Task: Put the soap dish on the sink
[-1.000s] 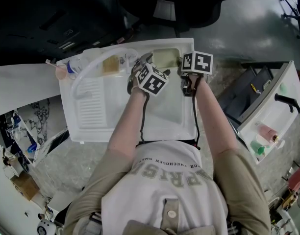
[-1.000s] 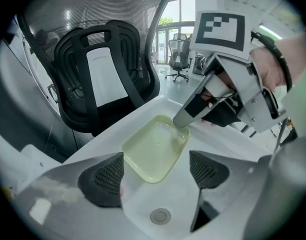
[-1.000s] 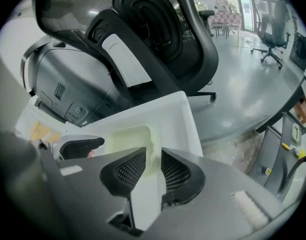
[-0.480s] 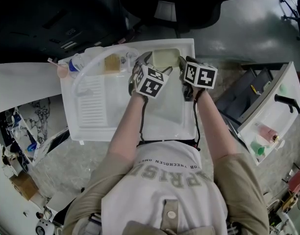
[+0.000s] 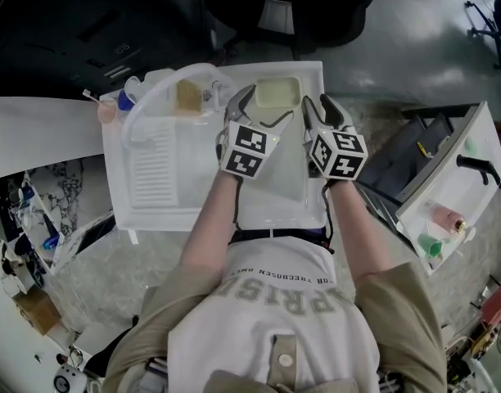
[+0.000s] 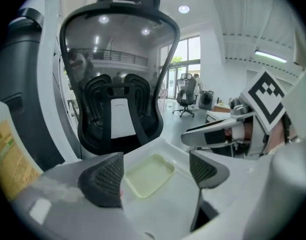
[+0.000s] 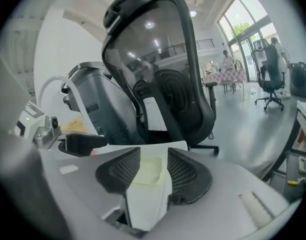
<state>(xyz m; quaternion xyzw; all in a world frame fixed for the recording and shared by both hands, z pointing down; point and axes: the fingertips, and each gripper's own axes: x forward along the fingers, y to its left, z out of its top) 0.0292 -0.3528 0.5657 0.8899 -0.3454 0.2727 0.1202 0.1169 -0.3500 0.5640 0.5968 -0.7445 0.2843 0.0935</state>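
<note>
Left tongs are hanging apart and empty over the sink. Right tongs, at their 3 o'clock, have just been opening and are clamping nothing. Soap dish is lying flat on the sink rim at 12 o'clock, clear of both.

A white sink sits on a speckled tabletop. On its far rim lie a pale yellow soap dish to the right and a tan block to the left, under a curved hose.
</note>
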